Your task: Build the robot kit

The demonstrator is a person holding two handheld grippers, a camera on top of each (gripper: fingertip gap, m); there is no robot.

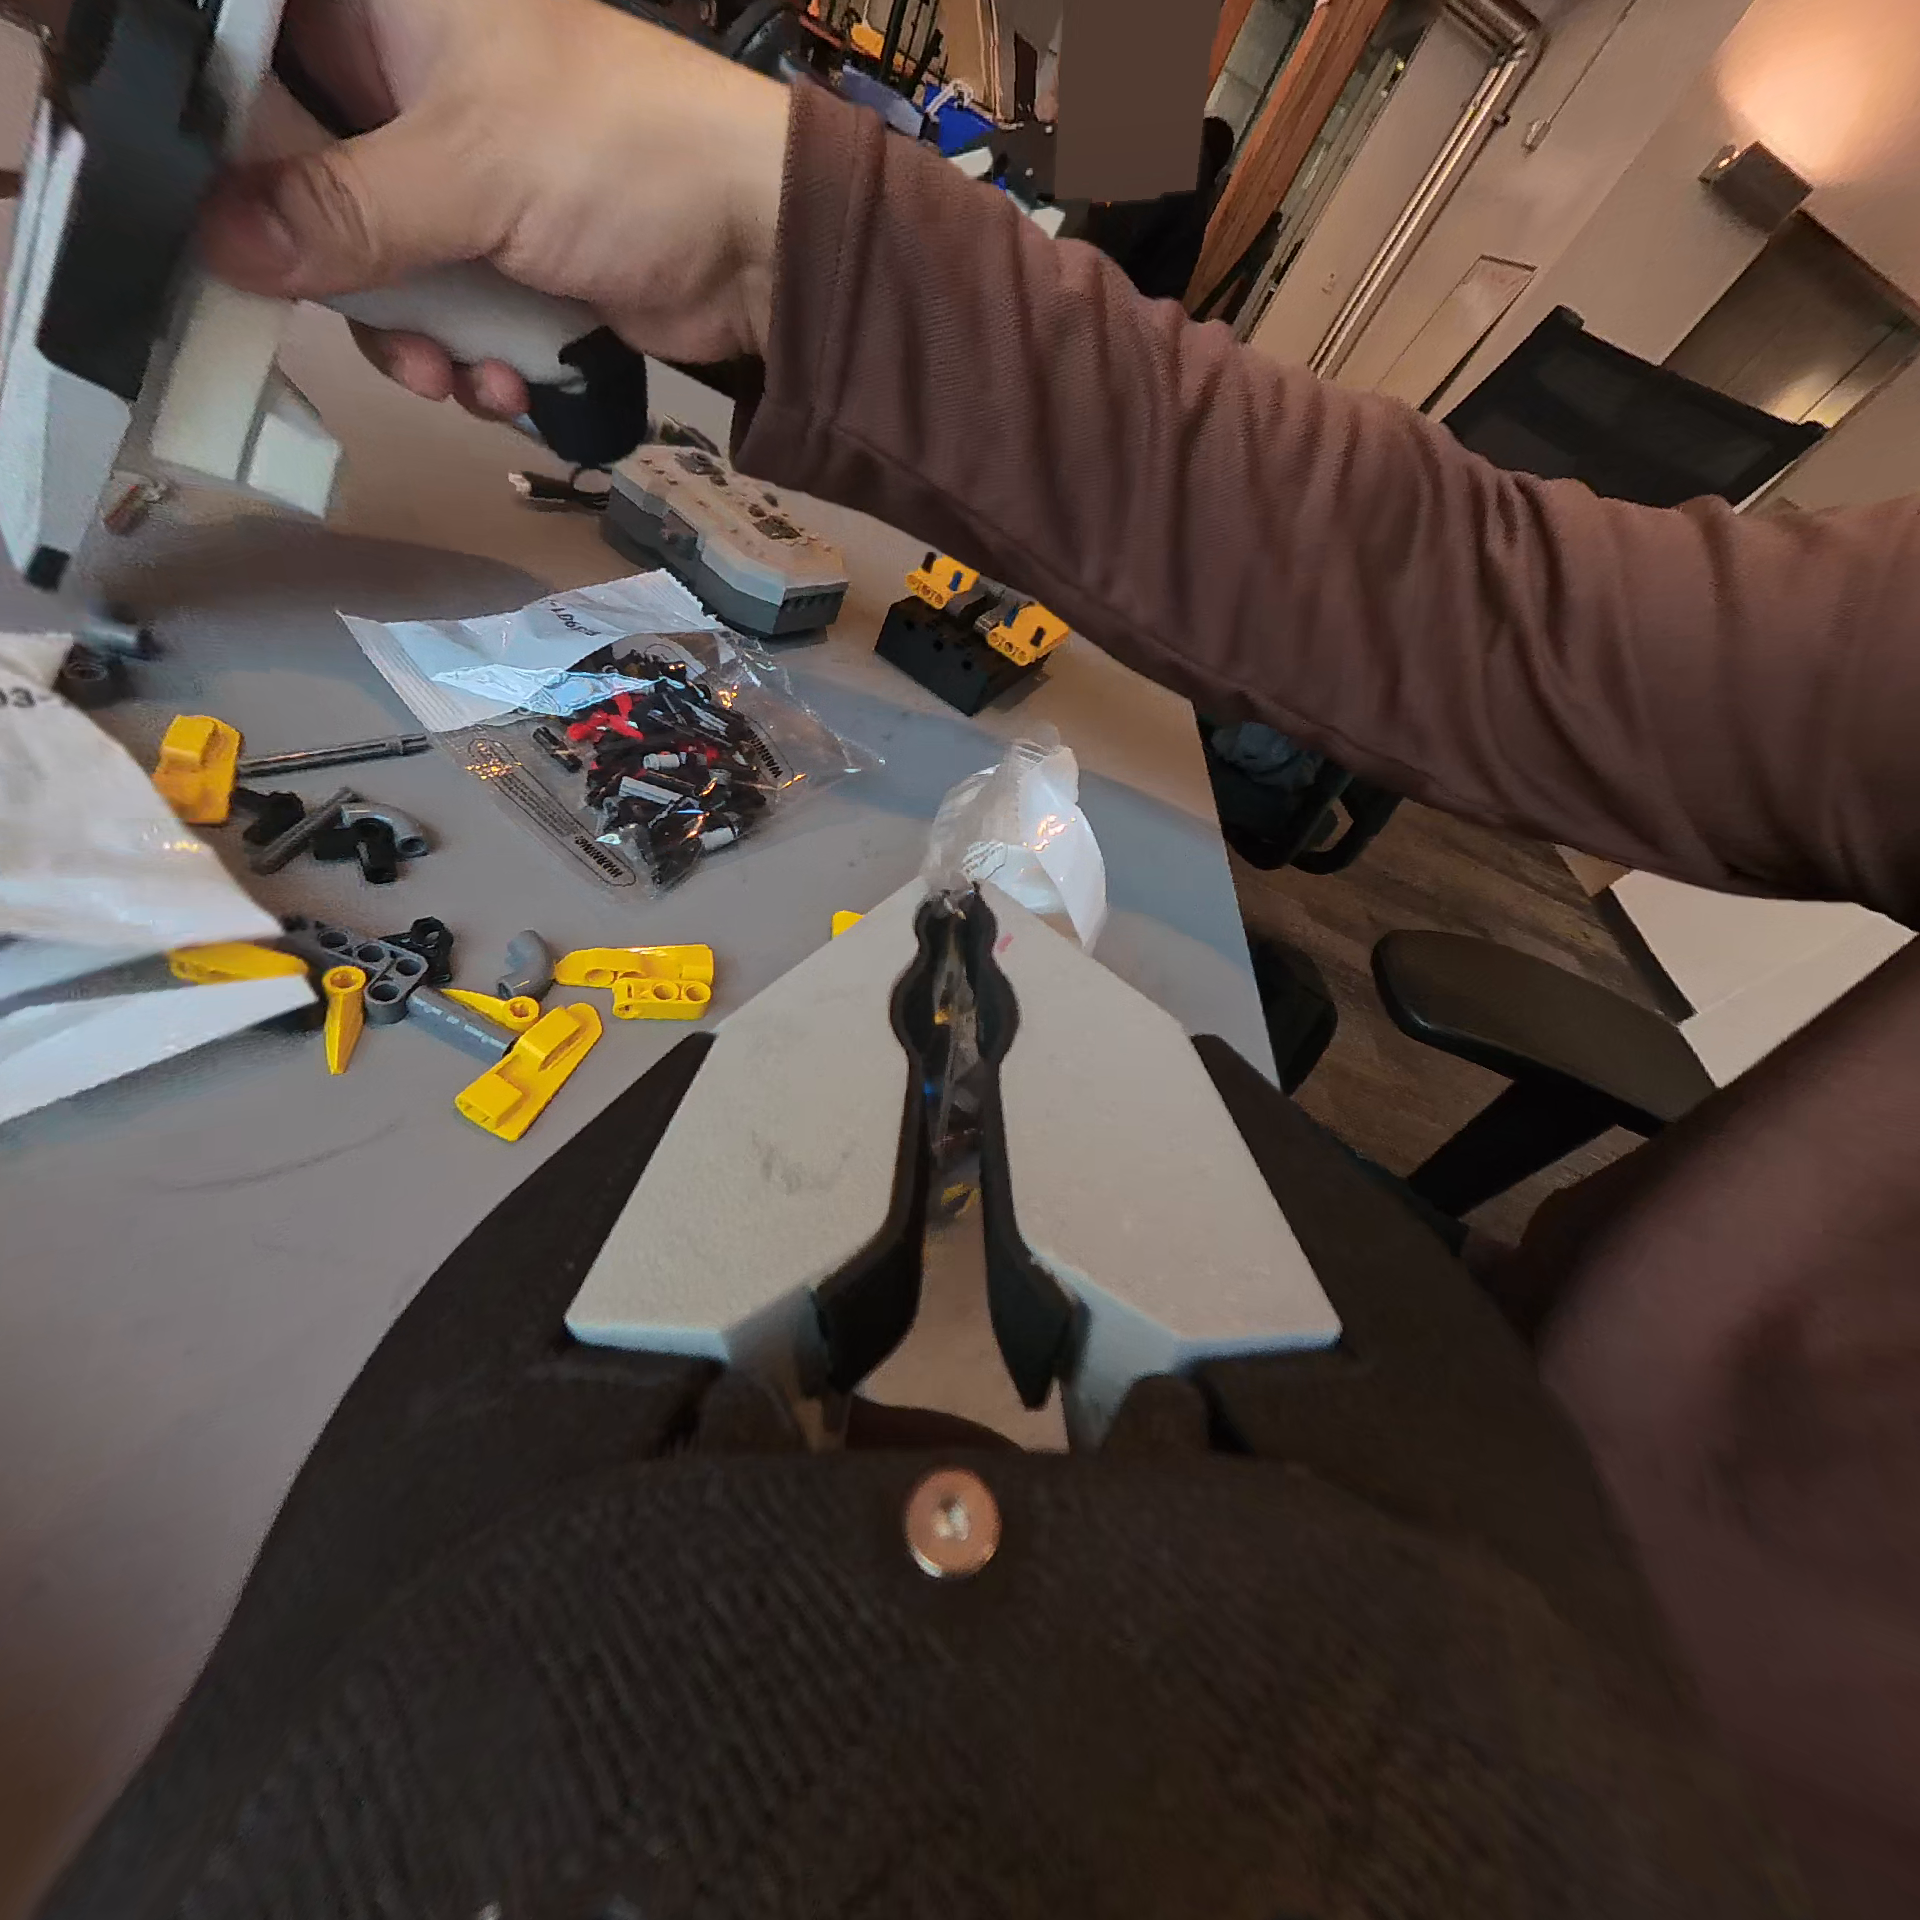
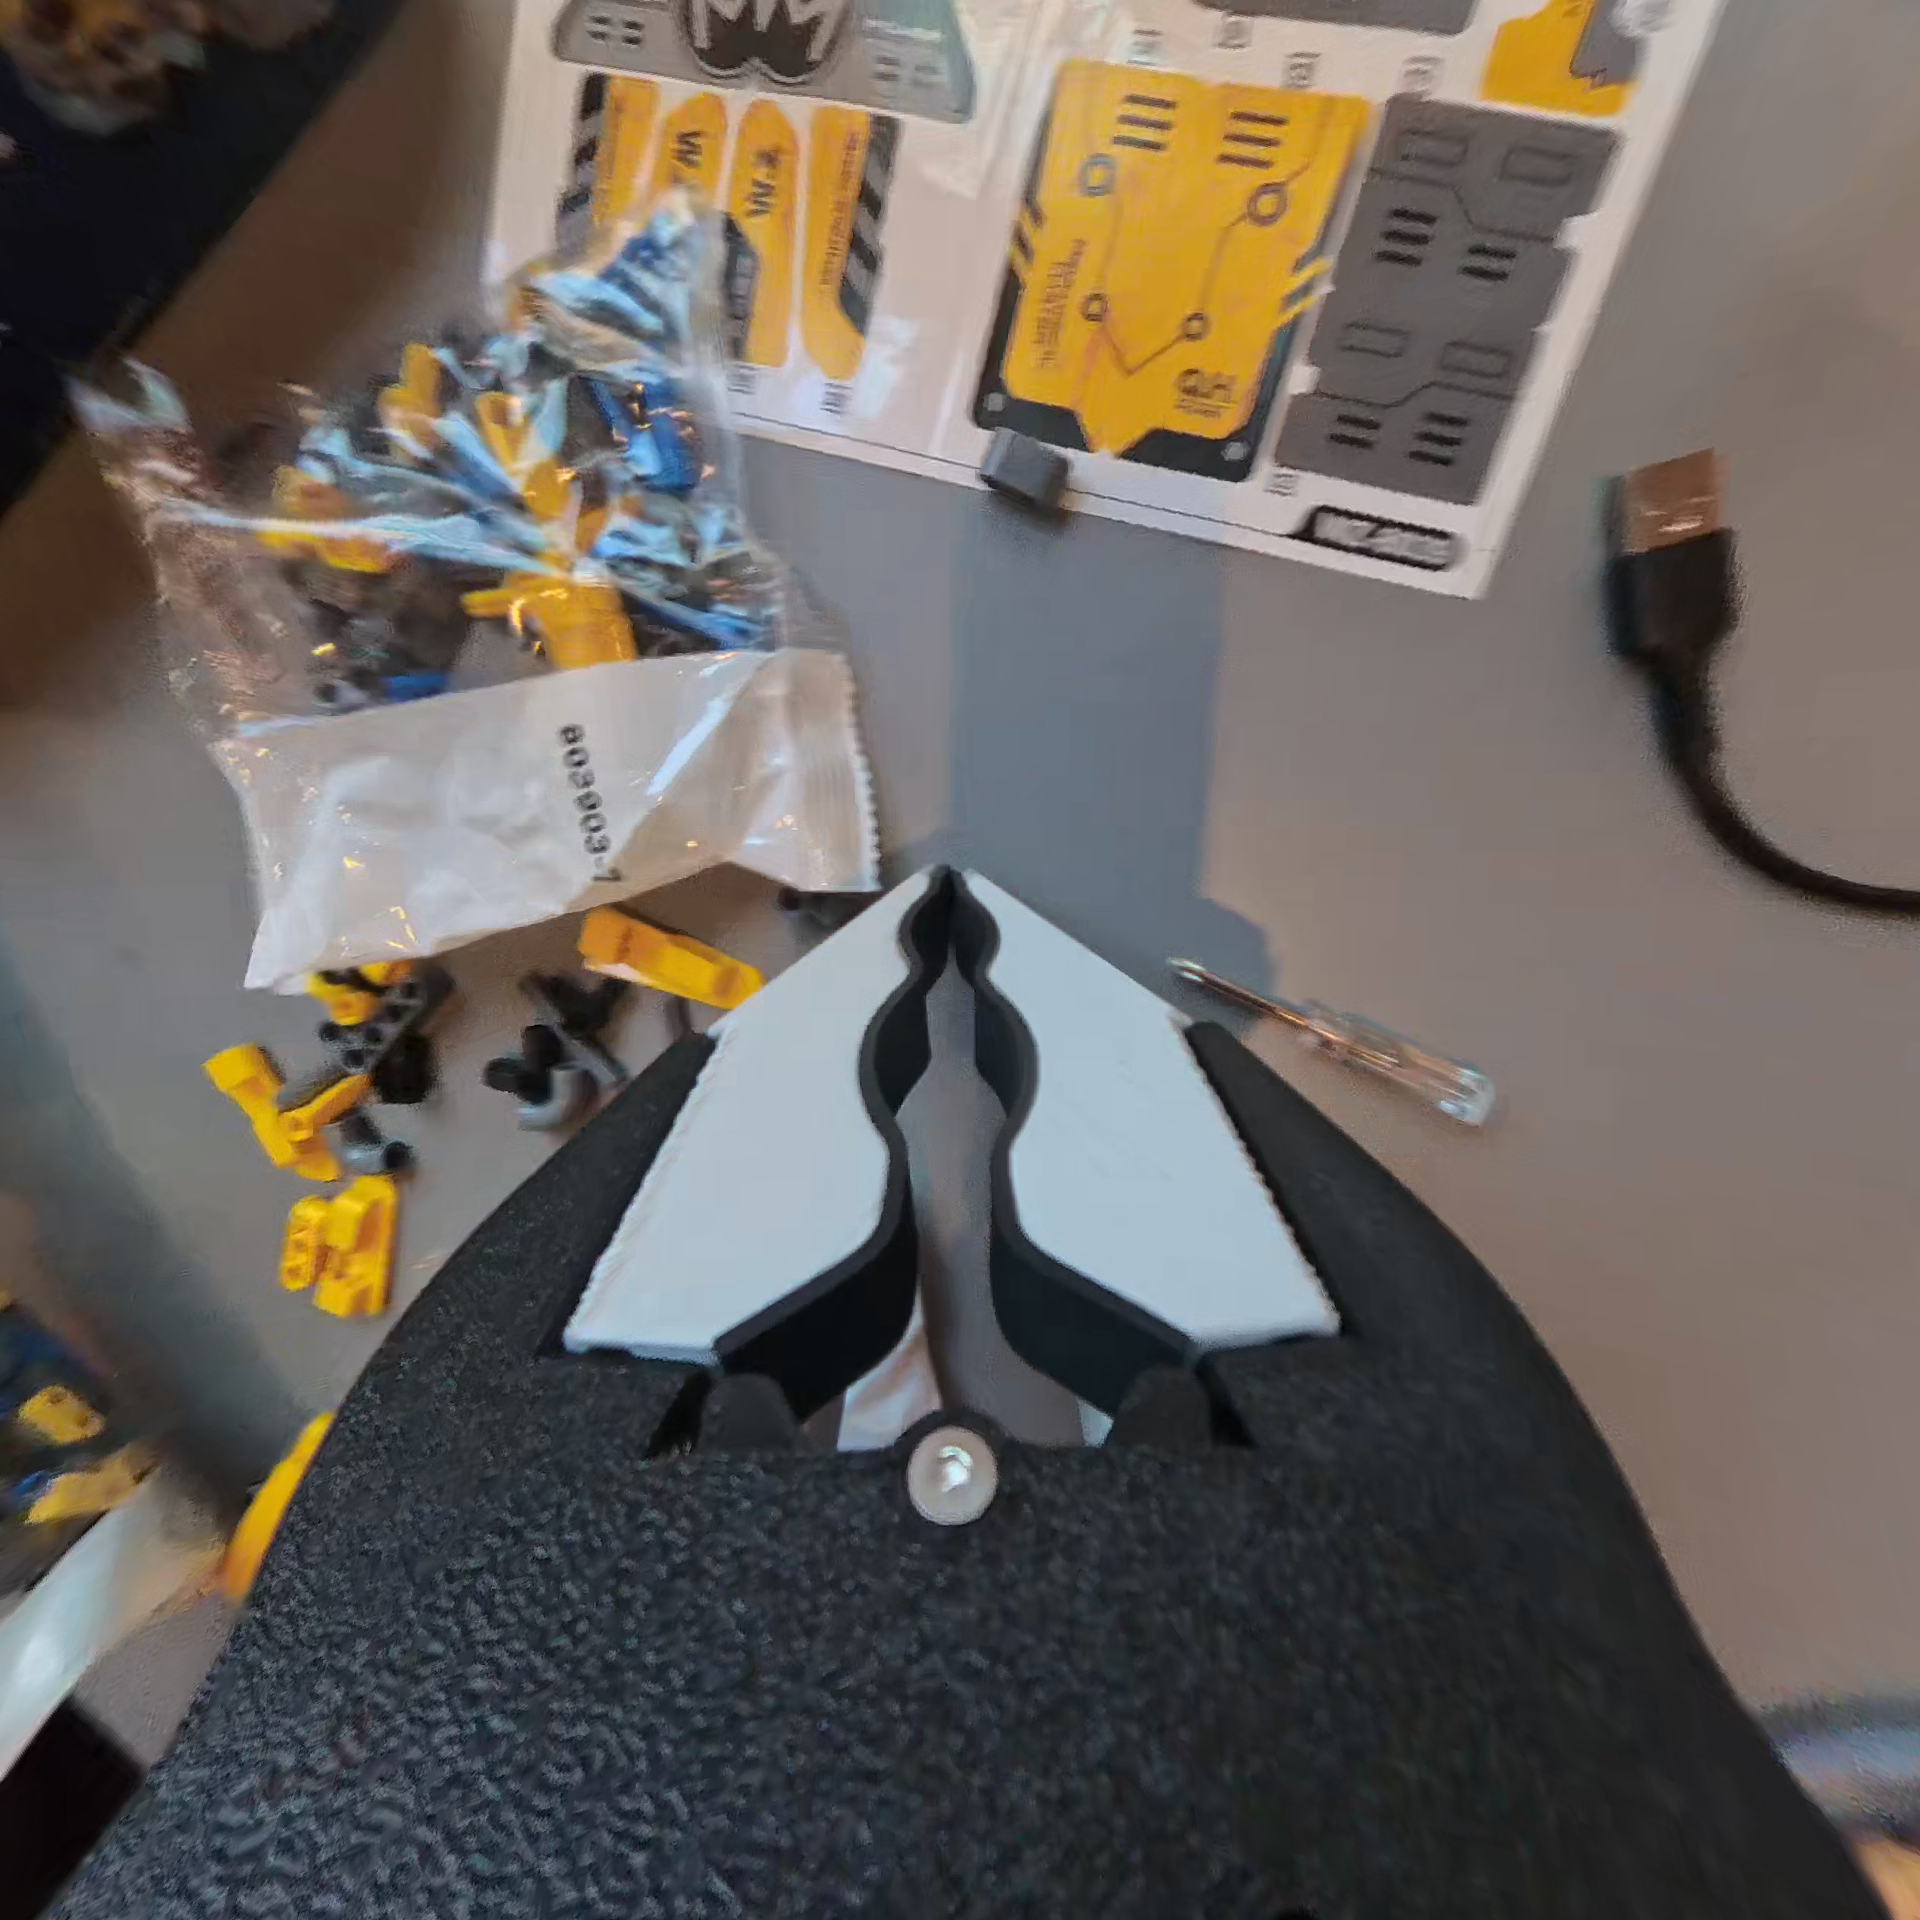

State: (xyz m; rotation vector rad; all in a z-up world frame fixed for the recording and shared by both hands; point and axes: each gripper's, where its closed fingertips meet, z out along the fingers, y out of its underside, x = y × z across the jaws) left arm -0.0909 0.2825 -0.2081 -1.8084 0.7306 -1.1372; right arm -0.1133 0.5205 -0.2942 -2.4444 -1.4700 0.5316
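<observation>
Left wrist view shows the left tool (image 1: 951, 914) pinching a small clear plastic bag (image 1: 1023, 831) at its tips, above the grey bench (image 1: 208, 1247). Just beyond lie loose yellow pieces (image 1: 530, 1070) and a sealed bag of black parts (image 1: 644, 758). Right wrist view shows the right tool (image 2: 948, 883) pressed together on nothing, near a bag of yellow and blue parts (image 2: 499, 582); a screwdriver (image 2: 1340, 1039) lies beside it.

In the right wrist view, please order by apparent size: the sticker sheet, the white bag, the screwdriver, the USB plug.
1. sticker sheet
2. white bag
3 and 4. screwdriver and USB plug look alike; not ranked.
</observation>
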